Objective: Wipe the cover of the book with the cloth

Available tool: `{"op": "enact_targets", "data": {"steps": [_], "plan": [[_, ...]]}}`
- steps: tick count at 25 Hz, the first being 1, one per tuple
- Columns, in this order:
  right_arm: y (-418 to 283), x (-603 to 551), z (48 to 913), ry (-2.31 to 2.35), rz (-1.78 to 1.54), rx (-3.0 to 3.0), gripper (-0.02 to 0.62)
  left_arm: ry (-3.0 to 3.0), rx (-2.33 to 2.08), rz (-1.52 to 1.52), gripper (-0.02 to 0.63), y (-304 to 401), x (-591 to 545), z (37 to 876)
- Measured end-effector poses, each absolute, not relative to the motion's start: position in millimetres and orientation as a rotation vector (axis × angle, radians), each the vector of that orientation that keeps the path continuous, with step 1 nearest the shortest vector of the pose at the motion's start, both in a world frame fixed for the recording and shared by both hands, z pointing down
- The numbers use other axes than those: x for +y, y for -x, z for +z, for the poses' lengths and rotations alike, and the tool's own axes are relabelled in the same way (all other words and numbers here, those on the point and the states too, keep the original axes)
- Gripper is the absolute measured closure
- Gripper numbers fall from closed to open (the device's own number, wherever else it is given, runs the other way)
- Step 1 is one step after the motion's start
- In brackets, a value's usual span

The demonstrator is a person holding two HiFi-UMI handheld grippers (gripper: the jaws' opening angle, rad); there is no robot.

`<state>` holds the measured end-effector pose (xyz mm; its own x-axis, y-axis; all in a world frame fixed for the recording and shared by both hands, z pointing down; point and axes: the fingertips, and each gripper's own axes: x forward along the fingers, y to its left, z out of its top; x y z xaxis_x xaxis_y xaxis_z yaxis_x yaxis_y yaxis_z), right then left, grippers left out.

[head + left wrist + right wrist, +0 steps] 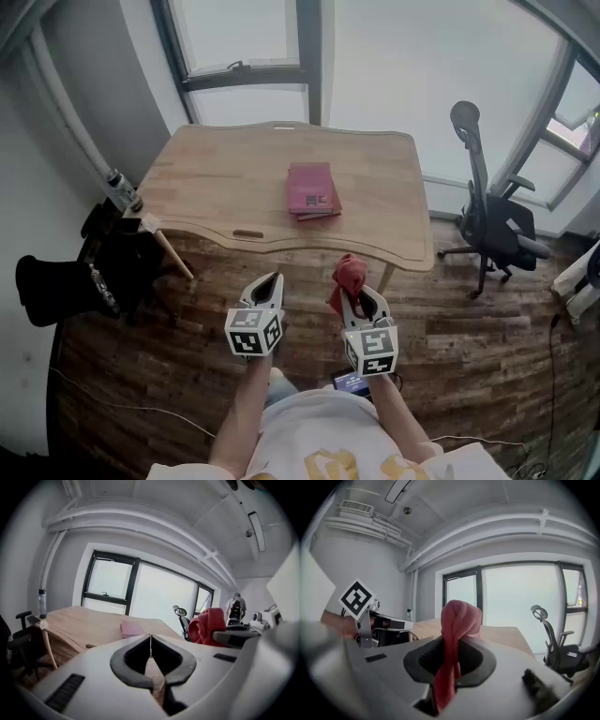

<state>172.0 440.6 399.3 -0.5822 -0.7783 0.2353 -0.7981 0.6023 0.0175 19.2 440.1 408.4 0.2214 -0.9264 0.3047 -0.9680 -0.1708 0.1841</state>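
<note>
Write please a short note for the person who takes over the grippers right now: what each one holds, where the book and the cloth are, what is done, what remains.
Left gripper: fingers shut, empty.
Right gripper: shut on the red cloth, which sticks out past its fingers.
Both are held short of the table's near edge.
The pink book lies closed on the table, nothing touching it.
Done: the cloth is in the grip.
Left: bring the cloth to the book and wipe its cover.

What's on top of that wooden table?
A pink book lies flat near the middle of the table; whatever is beneath it is covered. A bottle stands at the left edge.
</note>
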Motion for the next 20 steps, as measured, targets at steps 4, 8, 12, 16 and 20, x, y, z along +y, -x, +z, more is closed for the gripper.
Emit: {"op": "enact_targets", "data": {"steps": [4, 8, 12, 16, 20], "plan": [[-173.2, 438.9, 404.4, -1.311, 0.139, -2.594, 0.527, -2.164, -1.779, 0.213, 0.591, -18.6, 439.9, 412.1], [-177.1, 435.6, 407.0, -1.323, 0.147, -2.582, 0.528, -2.177, -1.781, 0.248, 0.591, -21.1, 441.7, 414.9], [-181.7, 436.6, 405.8, -1.33, 0.166, -2.583, 0.526, -2.176, -1.786, 0.269, 0.591, -23.8, 444.3, 413.0], [-184.2, 437.0, 407.5, -1.34, 0.174, -2.589, 0.526, -2.188, -1.795, 0.292, 0.591, -26.0, 447.1, 409.8], [-179.8, 436.0, 408.3, -1.304, 0.162, -2.599, 0.526, -2.178, -1.795, 0.294, 0.591, -26.7, 448.1, 412.4]]}}
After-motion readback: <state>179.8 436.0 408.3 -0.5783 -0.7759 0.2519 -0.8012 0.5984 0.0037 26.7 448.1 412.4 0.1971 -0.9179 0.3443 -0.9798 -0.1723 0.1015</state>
